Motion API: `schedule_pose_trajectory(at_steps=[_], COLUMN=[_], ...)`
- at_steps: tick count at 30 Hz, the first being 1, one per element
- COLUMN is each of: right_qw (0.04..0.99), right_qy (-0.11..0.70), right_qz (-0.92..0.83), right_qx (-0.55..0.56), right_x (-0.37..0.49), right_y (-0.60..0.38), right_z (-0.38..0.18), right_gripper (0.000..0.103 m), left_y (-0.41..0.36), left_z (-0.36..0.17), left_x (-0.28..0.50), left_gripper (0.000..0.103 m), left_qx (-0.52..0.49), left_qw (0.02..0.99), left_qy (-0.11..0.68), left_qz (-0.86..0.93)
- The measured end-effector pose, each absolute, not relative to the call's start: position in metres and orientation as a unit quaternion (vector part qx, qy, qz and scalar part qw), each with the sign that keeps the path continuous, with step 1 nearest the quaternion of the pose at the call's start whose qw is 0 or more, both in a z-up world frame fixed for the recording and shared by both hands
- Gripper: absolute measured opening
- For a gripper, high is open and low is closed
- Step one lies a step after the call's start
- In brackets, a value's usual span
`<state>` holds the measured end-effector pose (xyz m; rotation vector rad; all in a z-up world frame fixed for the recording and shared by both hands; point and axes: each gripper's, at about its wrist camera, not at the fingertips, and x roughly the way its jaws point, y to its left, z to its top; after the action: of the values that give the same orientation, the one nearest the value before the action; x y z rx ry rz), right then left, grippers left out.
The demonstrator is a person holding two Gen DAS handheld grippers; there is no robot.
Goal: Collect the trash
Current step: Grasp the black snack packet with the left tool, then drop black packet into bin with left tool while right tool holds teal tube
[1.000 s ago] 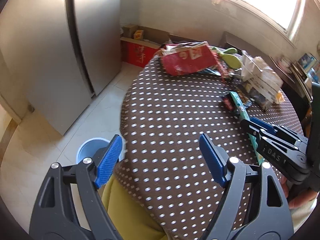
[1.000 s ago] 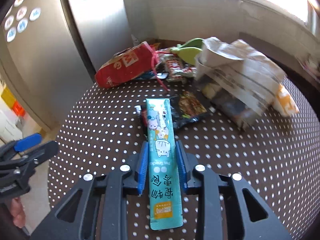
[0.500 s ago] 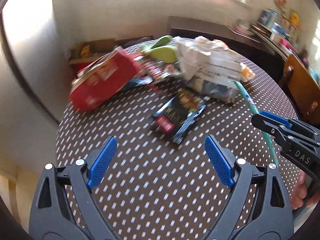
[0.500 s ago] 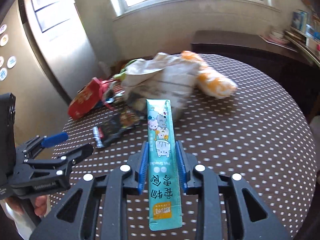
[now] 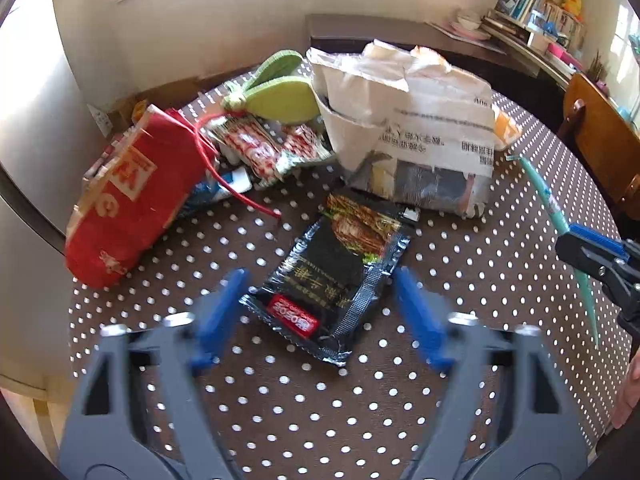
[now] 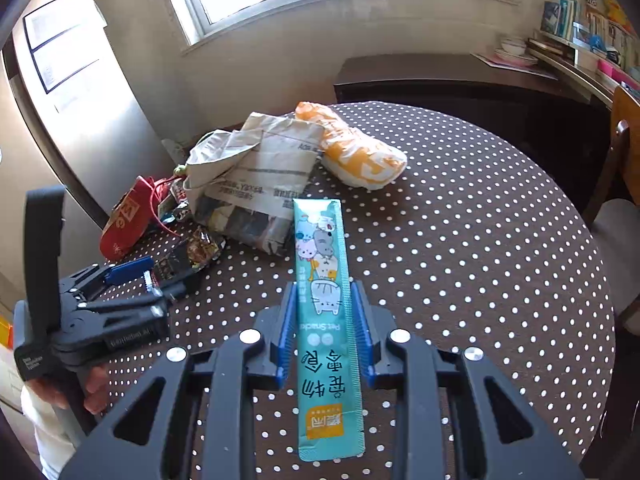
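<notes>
My right gripper (image 6: 323,312) is shut on a long teal pet-snack sachet (image 6: 322,268) and holds it above the dotted brown table (image 6: 480,240). The sachet also shows edge-on in the left wrist view (image 5: 554,216), with the right gripper (image 5: 592,256) at the right edge. My left gripper (image 5: 320,300) is open, its jaws on either side of a black snack packet (image 5: 332,276) lying flat on the table. The left gripper (image 6: 132,276) and the black packet (image 6: 188,254) also show in the right wrist view.
A red bag (image 5: 132,196), red-and-white wrappers (image 5: 260,148), a green pouch (image 5: 276,96), a crumpled newspaper bundle (image 5: 408,120) and an orange-white bag (image 6: 356,148) lie at the table's far side. A wooden chair (image 5: 600,136) stands at the right.
My left gripper has swung from the table's edge and floor bin to the table and has closed in over the black packet. My right gripper has lifted the teal sachet and moved right.
</notes>
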<state>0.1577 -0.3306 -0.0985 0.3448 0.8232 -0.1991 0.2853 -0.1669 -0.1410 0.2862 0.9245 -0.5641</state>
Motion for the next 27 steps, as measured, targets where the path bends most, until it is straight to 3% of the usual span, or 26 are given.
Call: schedule_pose_trajectory(at_steps=[2, 5, 13, 27], right_qw=[0.896, 0.896, 0.904, 0.914], right_qy=[0.399, 0.399, 0.394, 0.390], right_qz=[-0.099, -0.100, -0.073, 0.050], right_qx=[0.170, 0.167, 0.151, 0.099], right_x=[0.158, 0.161, 0.169, 0.198], right_y=[-0.329, -0.325, -0.299, -0.201], right_z=[-0.100, -0.100, -0.090, -0.073], right_gripper=[0.027, 0.027, 0.027, 0.027], left_y=[-0.163, -0.148, -0.107, 0.006], left_z=[-0.140, -0.136, -0.133, -0.128], left_x=[0.286, 0.289, 0.280, 0.243], left_gripper=[0.046, 0.034, 0.023, 0.022], left_qx=[0.131, 0.102, 0.059, -0.007], left_qw=[0.850, 0.846, 0.853, 0.880], left_qy=[0.435, 0.442, 0.448, 0.445], left_qz=[-0.266, -0.279, -0.260, -0.169])
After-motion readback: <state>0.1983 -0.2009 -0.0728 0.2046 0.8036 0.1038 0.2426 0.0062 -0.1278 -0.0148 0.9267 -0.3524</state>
